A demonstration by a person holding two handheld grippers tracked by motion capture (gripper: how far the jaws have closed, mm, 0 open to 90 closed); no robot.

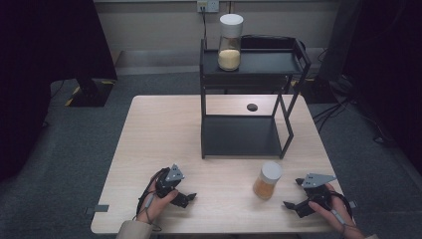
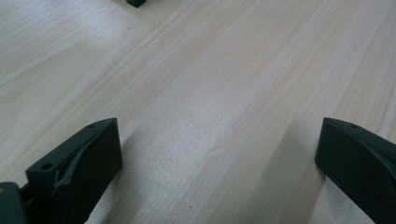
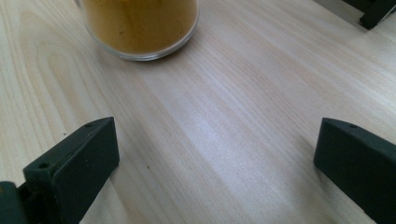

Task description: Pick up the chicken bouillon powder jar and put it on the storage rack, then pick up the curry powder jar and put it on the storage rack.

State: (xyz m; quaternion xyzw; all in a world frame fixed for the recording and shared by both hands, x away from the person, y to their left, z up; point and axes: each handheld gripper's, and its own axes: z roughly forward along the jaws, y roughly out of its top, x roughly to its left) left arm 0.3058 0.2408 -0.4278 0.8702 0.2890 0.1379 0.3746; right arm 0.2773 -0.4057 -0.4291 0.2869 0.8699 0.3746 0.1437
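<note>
A short glass jar of orange powder (image 1: pixel 267 180) with a white lid stands on the wooden table (image 1: pixel 164 134), near its front right. Just to the right of the jar is my right gripper (image 1: pixel 293 193), held low and pointing left at it. In the right gripper view the jar's base (image 3: pixel 140 28) sits ahead and to the left of my right gripper (image 3: pixel 217 149), whose jaws stand wide apart over bare wood. My left gripper (image 1: pixel 188 199) rests at the front left with its jaws spread. The left gripper view shows my left gripper (image 2: pixel 219 149) with bare table between its jaws.
A black two-tier metal rack (image 1: pixel 249 134) stands at the table's far right. On its top shelf is a tall jar of pale grains (image 1: pixel 230 42) with a white lid. A small black disc (image 1: pixel 252 107) lies behind the rack. Cables and dark stands surround the table.
</note>
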